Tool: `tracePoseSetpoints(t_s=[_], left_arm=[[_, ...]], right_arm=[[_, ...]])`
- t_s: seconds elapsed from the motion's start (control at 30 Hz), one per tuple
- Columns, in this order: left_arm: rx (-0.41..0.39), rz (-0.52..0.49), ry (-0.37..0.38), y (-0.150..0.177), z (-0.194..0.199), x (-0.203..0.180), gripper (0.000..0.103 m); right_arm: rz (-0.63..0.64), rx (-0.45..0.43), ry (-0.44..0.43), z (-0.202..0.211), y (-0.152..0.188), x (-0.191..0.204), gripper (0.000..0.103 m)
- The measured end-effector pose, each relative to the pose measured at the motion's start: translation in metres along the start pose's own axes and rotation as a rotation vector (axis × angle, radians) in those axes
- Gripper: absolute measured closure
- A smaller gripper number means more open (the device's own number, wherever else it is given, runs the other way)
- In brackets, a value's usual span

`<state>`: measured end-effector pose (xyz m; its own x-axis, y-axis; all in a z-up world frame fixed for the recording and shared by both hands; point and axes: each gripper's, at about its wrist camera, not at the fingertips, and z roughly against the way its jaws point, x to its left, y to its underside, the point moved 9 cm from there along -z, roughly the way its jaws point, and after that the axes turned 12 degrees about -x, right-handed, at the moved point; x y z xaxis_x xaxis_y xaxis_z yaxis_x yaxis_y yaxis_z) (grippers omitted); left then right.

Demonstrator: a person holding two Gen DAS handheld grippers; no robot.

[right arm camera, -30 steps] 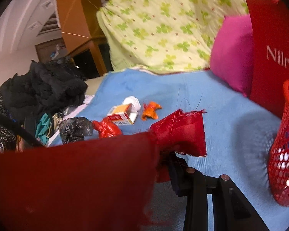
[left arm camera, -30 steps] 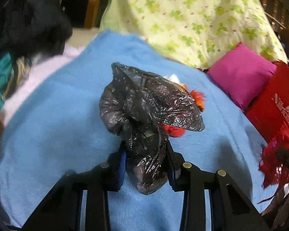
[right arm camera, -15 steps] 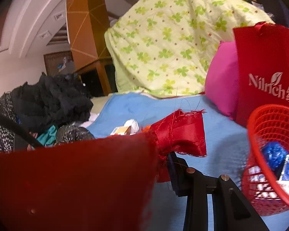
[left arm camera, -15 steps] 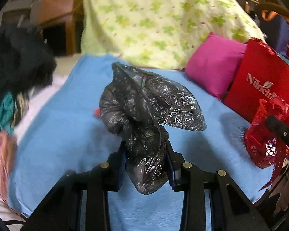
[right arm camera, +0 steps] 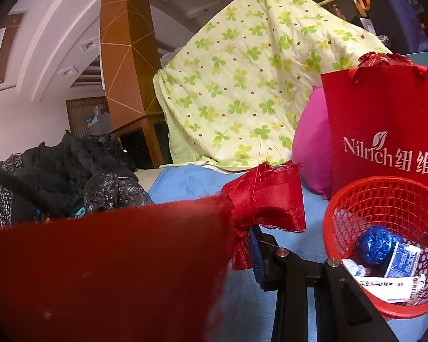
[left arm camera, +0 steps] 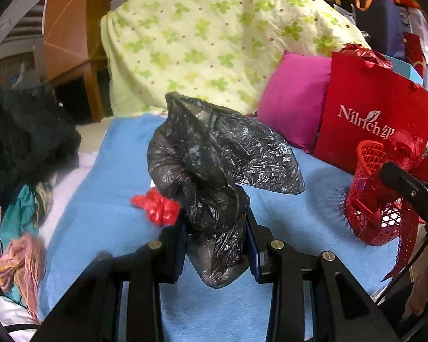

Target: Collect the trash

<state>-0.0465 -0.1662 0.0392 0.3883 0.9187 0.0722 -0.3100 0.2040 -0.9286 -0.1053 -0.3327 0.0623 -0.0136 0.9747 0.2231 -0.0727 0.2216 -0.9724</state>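
Left wrist view
Left gripper [left arm camera: 216, 252]: jaws closed narrow on a crumpled black plastic bag [left arm camera: 214, 176], its pads pressing the bag's lower bunch from both sides.
Black bag: it rises up and ahead of the jaws, with one flap spreading to their right; its tail hangs just below the pads.
Red crumpled plastic wrapper [left arm camera: 155, 206]: lies on the light blue bedsheet [left arm camera: 105, 199] just left of the jaws and a little ahead, partly hidden by the bag.
Red mesh plastic basket [left arm camera: 369, 199]: stands on the sheet well to the right of the jaws.
Right gripper [left arm camera: 408, 188]: seen at the right edge, with red ribbon cloth around it, beside the basket.
Red paper gift bag with white lettering [left arm camera: 373, 125]: upright beyond the basket, right of the jaws; a magenta cushion [left arm camera: 295, 102] leans beside it.
Green clover-print quilt [left arm camera: 214, 34]: piled far ahead of the jaws.

Right wrist view
Right gripper: jaws closed narrow on a frayed red satin ribbon cloth [right arm camera: 266, 199]; only the right finger shows, the left is hidden behind red cloth filling the lower left.
Red ribbon: its loose end sticks up just above the jaws.
Basket [right arm camera: 385, 256]: just right of the jaws, holding a blue foil ball [right arm camera: 375, 243] and small printed cartons [right arm camera: 402, 262].
Black bag [right arm camera: 114, 192]: seen left of the jaws.
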Motion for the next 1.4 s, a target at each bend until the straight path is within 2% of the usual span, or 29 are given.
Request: tracePoseSetpoints(t_s=[0.3,0.57,1.4], left_arm=[[-0.011,-0.047,0.017,-0.009,0.004,-0.027,0.065],[-0.025,-0.088,0.037,-0.013,0.008,-0.050,0.065],[-0.044,-0.173,0.093,-0.021,0.019,-0.094,0.065]], right_arm=[[-0.017,-0.036,0.027,0.016,-0.010,-0.017,0.063],[-0.044,-0.032,0.079,0.025,-0.012,-0.039,0.063],[-0.108,-0.078,0.114,0.043,-0.021,-0.065,0.063]])
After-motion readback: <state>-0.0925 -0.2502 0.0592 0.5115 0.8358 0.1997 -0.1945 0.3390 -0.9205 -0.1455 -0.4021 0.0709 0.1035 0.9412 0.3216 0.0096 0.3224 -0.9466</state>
